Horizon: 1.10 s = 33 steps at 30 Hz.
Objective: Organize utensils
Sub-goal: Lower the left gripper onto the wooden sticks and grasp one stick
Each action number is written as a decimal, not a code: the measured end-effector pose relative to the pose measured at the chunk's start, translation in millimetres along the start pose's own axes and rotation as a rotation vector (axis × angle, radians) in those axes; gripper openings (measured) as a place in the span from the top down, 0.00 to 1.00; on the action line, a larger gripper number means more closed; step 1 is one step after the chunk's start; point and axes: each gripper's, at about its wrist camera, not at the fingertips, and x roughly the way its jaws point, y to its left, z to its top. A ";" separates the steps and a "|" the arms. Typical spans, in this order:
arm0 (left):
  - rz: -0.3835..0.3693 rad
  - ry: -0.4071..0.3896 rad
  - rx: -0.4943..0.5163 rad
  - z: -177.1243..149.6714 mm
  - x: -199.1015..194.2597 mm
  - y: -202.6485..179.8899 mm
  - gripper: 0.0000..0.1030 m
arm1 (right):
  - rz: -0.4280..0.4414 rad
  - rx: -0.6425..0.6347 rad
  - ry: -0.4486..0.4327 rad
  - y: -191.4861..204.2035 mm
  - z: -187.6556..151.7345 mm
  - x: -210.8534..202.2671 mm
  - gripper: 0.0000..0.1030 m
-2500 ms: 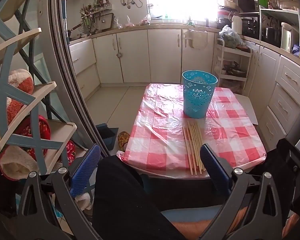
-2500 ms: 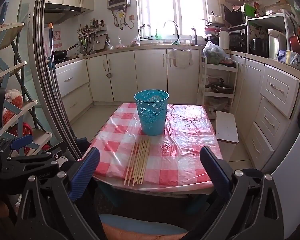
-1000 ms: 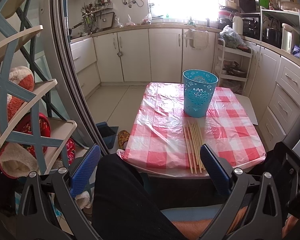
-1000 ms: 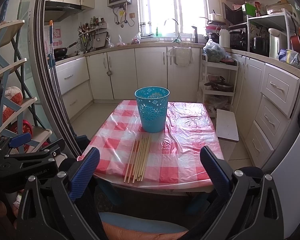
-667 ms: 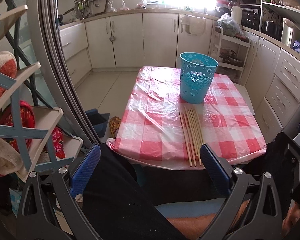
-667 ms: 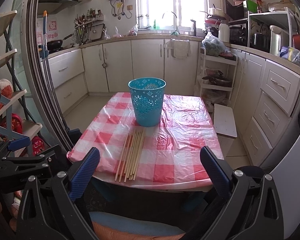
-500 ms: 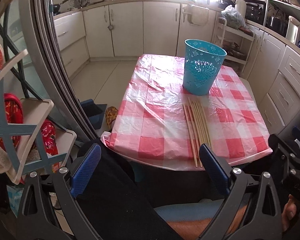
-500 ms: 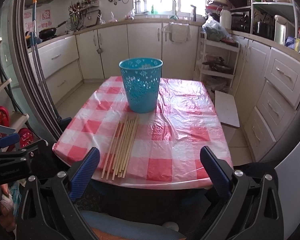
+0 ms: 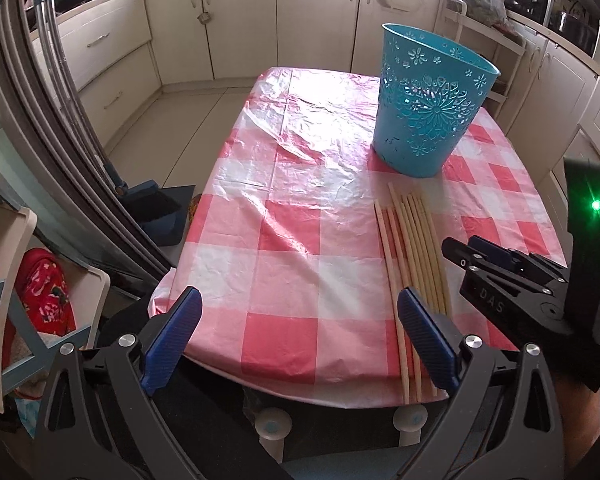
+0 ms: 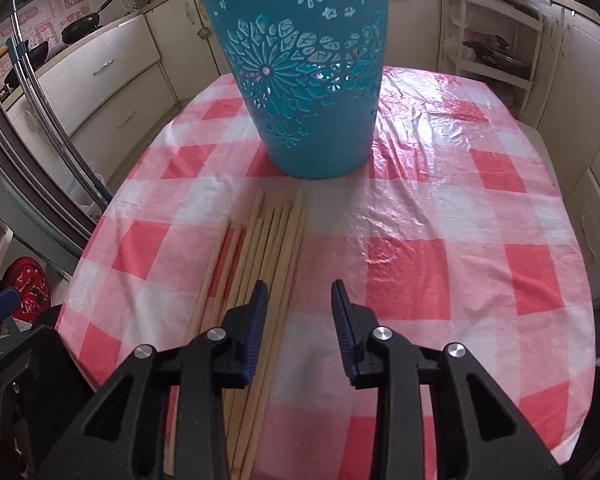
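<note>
A row of wooden chopsticks [image 10: 260, 264] lies side by side on the red-and-white checked plastic tablecloth [image 10: 440, 216], running lengthwise from the near table edge toward a teal openwork plastic basket [image 10: 304, 76]. The basket stands upright just beyond the far tips of the chopsticks; whether any tip touches its base cannot be told.

The right gripper [image 10: 299, 322] is low over the table at the right-hand side of the bundle, its blue-padded fingers [image 10: 257, 324] set a narrow way apart and holding nothing — the left finger sits over the outermost chopsticks, the right finger over bare cloth just beside them. Whether the pads touch the sticks cannot be told.

The left gripper [image 9: 298, 340] hangs back at the near edge of the table with its jaws spread wide and nothing between them. In the left wrist view its right finger overlaps the near ends of the chopsticks [image 9: 410, 256], and the right gripper [image 9: 496, 264] shows at the right, black-bodied, with a green light on the unit behind it — close to the right side of the bundle.

Cream kitchen cabinets [image 9: 260, 16] line the wall beyond the table.
</note>
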 end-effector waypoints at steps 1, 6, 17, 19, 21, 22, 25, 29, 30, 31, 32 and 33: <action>-0.002 0.006 -0.003 2.3 4.6 0.3 0.08 | 0.001 -0.002 0.008 -1.1 2.6 5.3 0.72; -0.005 0.034 -0.009 12.0 27.3 -2.7 0.08 | 0.005 -0.008 0.010 -13.1 14.1 17.2 0.81; -0.020 0.070 0.031 33.4 71.2 -33.1 0.09 | 0.037 0.040 0.010 -41.5 17.6 20.2 0.89; -0.013 0.084 0.038 37.0 80.9 -37.8 0.09 | 0.060 0.063 0.018 -45.2 18.8 21.3 0.89; -0.003 0.094 0.039 39.4 88.4 -40.3 0.09 | 0.076 0.091 0.016 -47.8 19.3 21.0 0.89; 0.002 0.098 0.039 40.5 91.5 -41.1 0.09 | 0.080 0.100 0.012 -49.6 19.7 20.9 0.89; 0.012 0.108 0.041 44.0 99.5 -42.0 0.09 | 0.117 0.129 0.018 -45.7 17.4 23.2 0.89; 0.021 0.119 0.045 45.0 107.9 -42.1 0.09 | 0.113 0.107 0.019 -38.2 17.9 26.1 0.89; 0.022 0.121 0.047 44.5 109.5 -41.7 0.08 | 0.110 0.100 0.020 -37.1 18.7 27.1 0.89; 0.019 0.118 0.046 44.4 110.4 -41.3 0.09 | 0.113 0.095 0.020 -35.9 19.3 27.6 0.89; 0.017 0.115 0.045 44.7 111.2 -41.3 0.09 | 0.113 0.086 0.022 -34.2 19.6 27.9 0.89; 0.015 0.113 0.046 45.4 112.0 -41.5 0.09 | 0.115 0.076 0.025 -33.0 20.4 28.3 0.89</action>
